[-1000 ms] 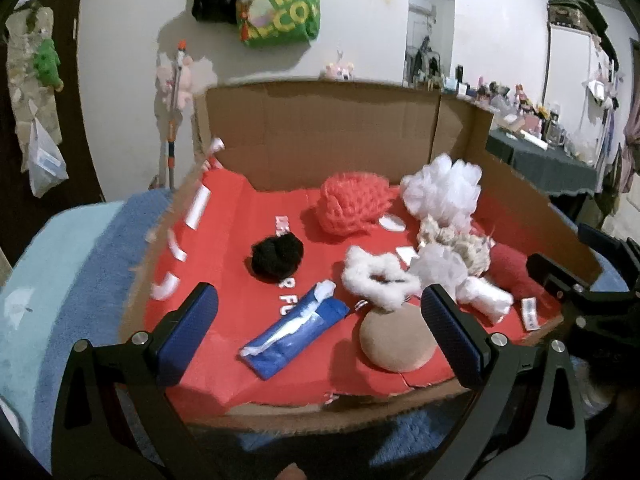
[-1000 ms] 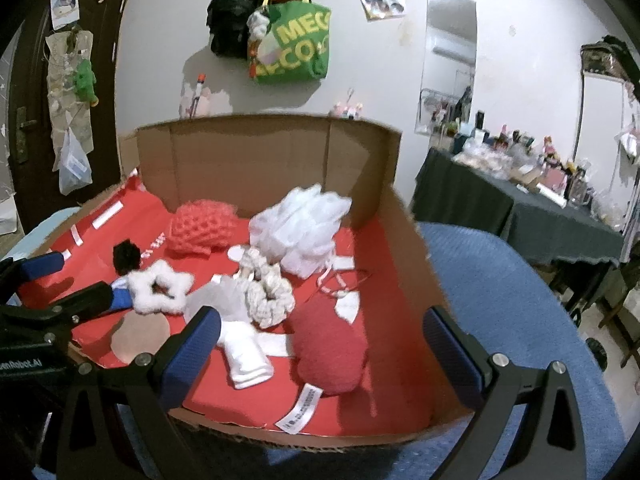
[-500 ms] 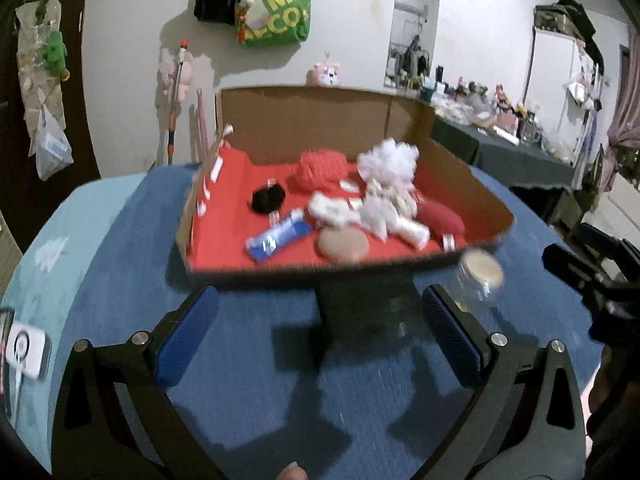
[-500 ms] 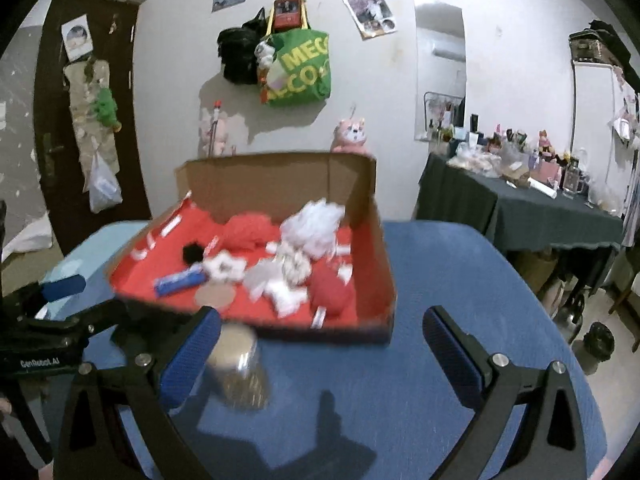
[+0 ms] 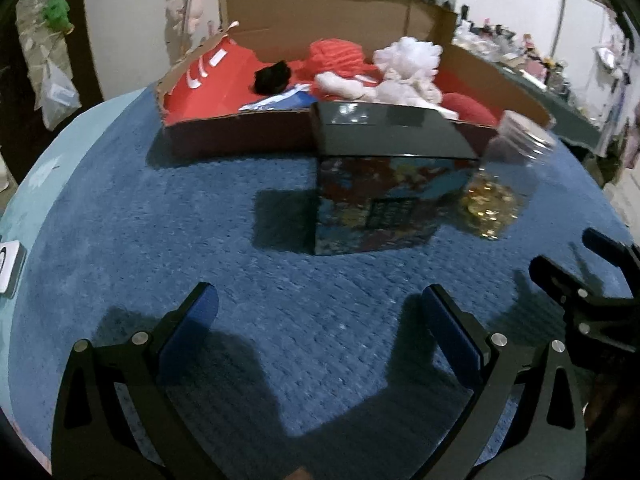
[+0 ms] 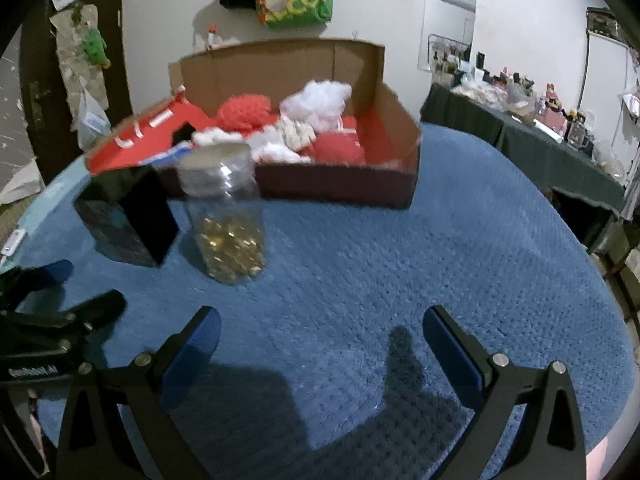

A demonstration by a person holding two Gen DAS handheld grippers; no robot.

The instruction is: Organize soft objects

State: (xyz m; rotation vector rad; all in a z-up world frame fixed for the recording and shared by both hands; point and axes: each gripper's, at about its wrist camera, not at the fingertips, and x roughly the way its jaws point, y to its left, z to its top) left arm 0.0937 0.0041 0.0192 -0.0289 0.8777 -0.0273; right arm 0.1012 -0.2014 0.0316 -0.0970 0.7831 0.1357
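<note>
Both grippers, left (image 5: pixel 318 304) and right (image 6: pixel 320 324), hung wide open and empty over the blue mat (image 6: pixel 360 264), side by side. Past them stood a dark box (image 5: pixel 384 184) and a clear jar (image 6: pixel 224 216) of gold bits, just beside each other. Farthest out, the soft items (image 6: pixel 304 128) lay piled in the red-lined carton (image 6: pixel 340 188), just behind box and jar.

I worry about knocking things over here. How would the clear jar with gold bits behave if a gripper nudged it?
The jar looks tall and only bottom-filled, so probably stable low down, tippy if pushed near its lid. Smooth clear walls may slip between pads. Being round, it would likely roll on the blue mat.
</note>
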